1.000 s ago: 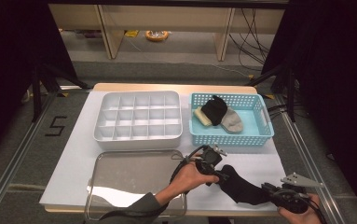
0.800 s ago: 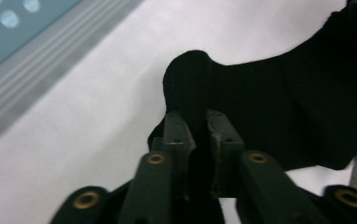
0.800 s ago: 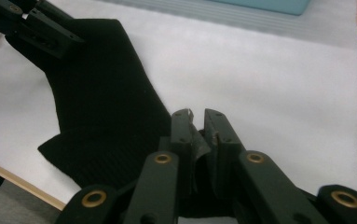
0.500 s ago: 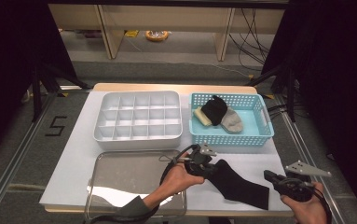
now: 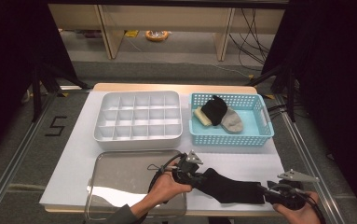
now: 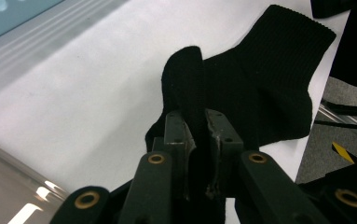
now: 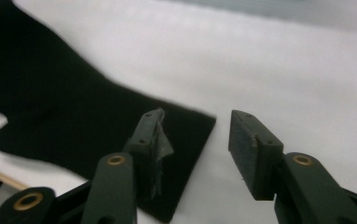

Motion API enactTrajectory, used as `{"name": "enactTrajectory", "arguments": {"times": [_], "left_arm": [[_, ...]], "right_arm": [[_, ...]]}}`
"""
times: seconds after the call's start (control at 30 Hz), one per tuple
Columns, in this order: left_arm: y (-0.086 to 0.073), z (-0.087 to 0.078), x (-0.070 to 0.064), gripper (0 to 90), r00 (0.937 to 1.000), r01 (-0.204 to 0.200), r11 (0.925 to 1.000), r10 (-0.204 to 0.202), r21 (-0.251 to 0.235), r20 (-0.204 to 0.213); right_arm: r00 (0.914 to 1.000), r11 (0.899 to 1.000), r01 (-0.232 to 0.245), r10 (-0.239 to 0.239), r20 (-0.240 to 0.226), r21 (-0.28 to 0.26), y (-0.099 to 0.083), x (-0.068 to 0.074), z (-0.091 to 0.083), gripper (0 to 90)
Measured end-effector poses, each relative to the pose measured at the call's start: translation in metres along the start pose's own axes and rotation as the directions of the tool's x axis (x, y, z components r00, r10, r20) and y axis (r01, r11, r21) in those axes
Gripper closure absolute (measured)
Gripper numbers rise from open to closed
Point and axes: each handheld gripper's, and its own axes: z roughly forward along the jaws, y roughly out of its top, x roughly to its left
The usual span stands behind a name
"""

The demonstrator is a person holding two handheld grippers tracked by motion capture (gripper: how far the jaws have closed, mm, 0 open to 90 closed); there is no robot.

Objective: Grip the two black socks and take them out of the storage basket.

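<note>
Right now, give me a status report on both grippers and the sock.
Left gripper shut on flat black knit sock. Right gripper open at the sock's far end, jaws apart. Nothing in the way on the white tabletop.

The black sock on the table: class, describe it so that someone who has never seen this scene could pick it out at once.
Start at the white table and find the steel tray at its near edge. Just right of the tray lies the black sock, flat on the table with one end pinched in the left gripper and the open right gripper at its other end. The other socks sit in the blue basket.
</note>
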Motion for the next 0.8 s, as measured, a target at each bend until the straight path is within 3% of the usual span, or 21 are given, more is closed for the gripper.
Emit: {"name": "enactTrajectory", "arguments": {"times": [0.03, 0.1, 0.13, 0.17, 0.2, 0.23, 0.27, 0.3, 0.43, 0.47, 0.5, 0.57, 0.63, 0.67, 0.7, 0.8], "left_arm": [[0.000, 0.000, 0.000, 79.0, 1.0000, -0.002, 1.0000, 0.002, -0.003, -0.005], [-0.001, 0.000, 0.000, 78.8, 0.9999, -0.007, 1.0000, 0.007, -0.003, -0.008], [-0.001, 0.000, 0.000, 78.8, 0.9998, -0.017, 0.9999, 0.017, 0.001, -0.008], [-0.001, -0.001, 0.000, 78.6, 0.9994, -0.030, 0.9994, 0.030, 0.017, -0.014], [-0.001, 0.000, -0.002, 78.6, 0.9999, -0.015, 0.9999, 0.015, 0.001, -0.008], [-0.002, -0.001, -0.002, 78.5, 0.9995, -0.031, 0.9995, 0.032, 0.010, -0.009], [-0.002, -0.002, -0.002, 78.4, 0.9984, -0.054, 0.9982, 0.055, 0.024, -0.014], [-0.003, -0.001, -0.004, 78.4, 0.9997, -0.025, 0.9997, 0.025, -0.002, -0.008], [-0.003, -0.003, -0.004, 78.4, 0.9984, -0.056, 0.9983, 0.056, 0.016, -0.004], [-0.004, -0.004, -0.005, 78.3, 0.9992, -0.040, 0.9991, 0.040, 0.012, -0.001], [-0.004, -0.005, -0.006, 78.3, 0.9994, -0.035, 0.9994, 0.035, 0.003, 0.002], [-0.003, -0.008, -0.009, 78.3, 0.9994, -0.034, 0.9993, 0.034, -0.018, 0.002], [-0.002, -0.011, -0.014, 78.2, 0.9993, -0.038, 0.9986, 0.038, -0.038, -0.003], [-0.002, -0.012, -0.017, 77.9, 0.9989, -0.046, 0.9982, 0.046, -0.039, -0.009], [-0.002, -0.012, -0.020, 77.5, 0.9988, -0.049, 0.9977, 0.048, -0.047, -0.010], [-0.003, -0.009, -0.028, 73.0, 0.9979, -0.065, 0.9969, 0.064, -0.045, -0.011]], "right_arm": [[0.9985, 0.998, -0.055, 0.055, 0.000, 0.022, -0.003, 0.005, -0.001, 54.3], [0.9999, 1.000, 0.007, -0.007, -0.009, 0.017, -0.007, 0.002, 0.002, 53.7], [0.9994, 0.998, -0.034, 0.035, -0.006, 0.047, -0.009, 0.006, 0.001, 53.9], [0.9996, 0.999, -0.026, 0.026, -0.007, 0.040, -0.010, 0.005, 0.004, 54.7], [0.9976, 0.995, -0.067, 0.068, -0.011, 0.073, -0.012, 0.009, 0.005, 55.2], [0.9971, 0.995, -0.073, 0.074, -0.015, 0.062, -0.013, 0.010, 0.007, 57.1], [0.9987, 0.997, -0.042, 0.043, -0.025, 0.061, -0.013, 0.007, 0.010, 61.0], [0.9998, 0.998, 0.000, 0.001, -0.020, 0.065, -0.014, 0.006, 0.012, 64.4], [0.9984, 0.997, 0.053, -0.052, -0.023, 0.048, -0.009, 0.006, 0.012, 82.8], [0.9991, 0.998, 0.033, -0.032, -0.027, 0.045, -0.008, 0.008, 0.012, 84.5], [0.9964, 0.996, 0.081, -0.080, -0.027, 0.029, -0.004, 0.004, 0.012, 85.2], [0.9967, 0.997, 0.074, -0.074, -0.035, 0.016, 0.004, 0.003, 0.010, 85.4], [0.9916, 0.991, 0.127, -0.128, -0.020, -0.028, 0.016, -0.004, 0.010, 85.5], [0.9981, 0.998, 0.060, -0.060, -0.012, -0.007, 0.021, -0.001, 0.006, 85.5], [0.9956, 0.995, 0.094, -0.094, -0.006, -0.024, 0.028, -0.007, 0.006, 85.5], [0.9938, 0.994, 0.109, -0.108, 0.024, -0.025, 0.045, -0.014, 0.009, 85.5]]}}
